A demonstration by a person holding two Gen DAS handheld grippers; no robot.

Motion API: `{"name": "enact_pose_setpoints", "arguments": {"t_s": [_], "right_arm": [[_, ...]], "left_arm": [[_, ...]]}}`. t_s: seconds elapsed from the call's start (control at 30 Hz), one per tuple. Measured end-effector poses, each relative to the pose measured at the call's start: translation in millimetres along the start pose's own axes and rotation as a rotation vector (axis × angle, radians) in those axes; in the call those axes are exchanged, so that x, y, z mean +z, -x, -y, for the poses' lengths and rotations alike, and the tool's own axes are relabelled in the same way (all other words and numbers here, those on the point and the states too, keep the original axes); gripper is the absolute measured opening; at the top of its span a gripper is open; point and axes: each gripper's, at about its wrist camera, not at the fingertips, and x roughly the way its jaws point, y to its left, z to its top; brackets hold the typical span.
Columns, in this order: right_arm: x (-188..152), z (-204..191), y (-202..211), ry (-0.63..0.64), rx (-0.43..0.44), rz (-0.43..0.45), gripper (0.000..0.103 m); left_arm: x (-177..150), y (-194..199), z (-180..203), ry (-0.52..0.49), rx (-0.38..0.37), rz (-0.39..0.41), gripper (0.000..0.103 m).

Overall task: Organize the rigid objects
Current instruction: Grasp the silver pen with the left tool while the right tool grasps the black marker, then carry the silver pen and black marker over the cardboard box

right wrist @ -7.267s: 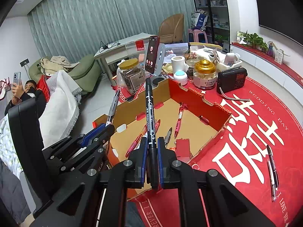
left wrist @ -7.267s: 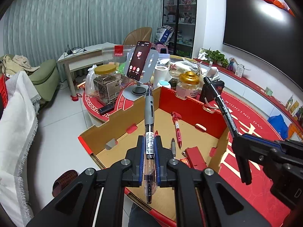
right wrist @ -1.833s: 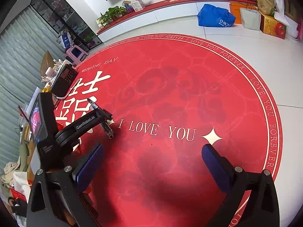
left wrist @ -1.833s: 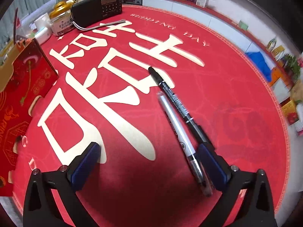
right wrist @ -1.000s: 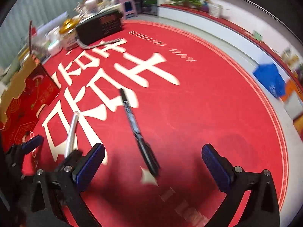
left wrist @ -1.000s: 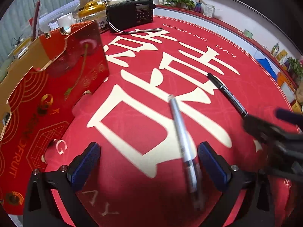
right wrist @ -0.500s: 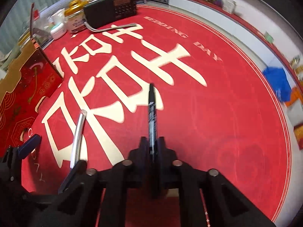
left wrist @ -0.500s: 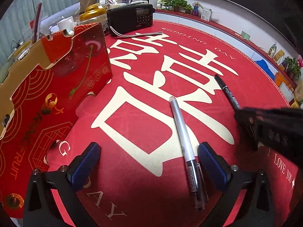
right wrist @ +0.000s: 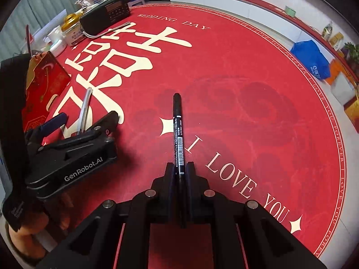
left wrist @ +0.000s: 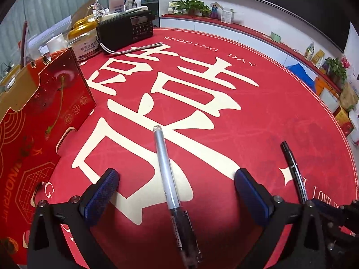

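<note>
Silver pen: the silver pen lies flat on the red round mat, its clear cap end pointing away from the camera and its dark grip end nearest; it crosses the large cream character printed on the mat.
Left gripper: the left gripper has its jaws spread wide, one blue pad on each side of the silver pen; neither pad touches the pen, and nothing is held.
Black marker: the black marker is clamped near its lower end, its barcode label facing up and its tip pointing forward over the mat, just beside a cream star and the words "I LOVE YOU".
Right gripper: the right gripper is closed tight on the black marker, both fingers pressed against the barrel.
The two grippers: side by side, near each other, with the left one to the left in the right wrist view.
Box: a red and gold cardboard box stands at the left edge of the mat, well apart from both pens.
Far edge: a black radio and a gold-lidded jar sit behind the box.
</note>
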Motion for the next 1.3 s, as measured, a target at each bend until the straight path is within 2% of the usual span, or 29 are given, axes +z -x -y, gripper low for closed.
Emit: {"name": "enact_pose_setpoints", "arguments": {"t_s": [0.07,0.1,0.17,0.2,0.23,0.37,0.43,0.53,0.6,0.83,1.0,1.07,1.13,1.17,1.2,1.23,1.27,1.3], "right_arm": [[1.4,-3.1,-1.5,0.015,-0.015,0.006,0.012],[2.2,-4.8,-2.2,0.024,-0.011,0.008,0.016],[3.7,-9.2,-4.1,0.037,0.033,0.005,0.036],[4.1,-12.9,-5.3,0.048,0.067,0.002,0.058],[3.9,-18.2,-6.1,0.064,0.054,0.004,0.062],[0.4,-29.1,-7.5,0.091,-0.020,0.018,0.062],[0.5,-25.5,-6.8,0.077,-0.002,0.021,0.062],[3.6,-13.3,-8.7,0.039,-0.041,0.033,0.062],[4.9,-7.2,-8.7,0.027,-0.037,0.040,0.062],[2.9,-8.5,-7.6,0.035,-0.045,0.058,0.062],[5.3,-8.9,-8.5,0.036,-0.049,0.040,0.062],[5.4,-9.8,-7.1,0.032,-0.051,0.035,0.057],[5.6,-11.4,-4.7,0.037,-0.046,0.029,0.020],[5.4,-11.1,-4.4,0.034,-0.041,0.018,0.013],[4.7,-10.2,-4.1,0.026,-0.034,0.012,0.010],[3.2,-8.2,-3.3,0.011,-0.024,0.009,0.010],[1.2,-6.0,-2.3,-0.005,-0.014,0.006,0.010],[-1.1,-3.9,-1.1,-0.022,-0.003,0.004,0.010]], "left_arm": [[0.3,-0.1,0.6,0.006,0.004,-0.001,0.103],[1.5,-0.6,1.1,0.009,0.007,-0.007,0.103],[1.7,-1.0,1.4,0.016,0.011,-0.009,0.103],[2.0,-1.3,1.8,0.023,0.015,-0.006,0.103],[2.0,-1.5,2.0,0.023,0.017,-0.005,0.103],[1.8,-1.0,1.4,0.024,0.018,-0.005,0.103],[1.8,-0.9,1.0,0.025,0.017,-0.004,0.103],[1.7,-1.0,1.3,0.028,0.020,-0.002,0.103],[1.6,-1.0,1.6,0.032,0.024,0.002,0.103],[0.9,-0.9,1.9,0.036,0.026,0.007,0.103],[1.7,-1.2,1.1,0.033,0.025,-0.003,0.103],[4.2,-2.1,1.5,0.022,0.014,-0.023,0.102],[7.4,-1.5,3.7,-0.002,-0.007,-0.049,0.093],[8.2,0.1,6.5,-0.021,-0.020,-0.056,0.088],[8.6,3.4,11.1,-0.051,-0.041,-0.060,0.076],[8.2,5.9,14.5,-0.071,-0.054,-0.060,0.057],[7.2,8.8,17.6,-0.090,-0.069,-0.061,0.045],[6.3,11.3,20.1,-0.109,-0.082,-0.065,0.016]]}}
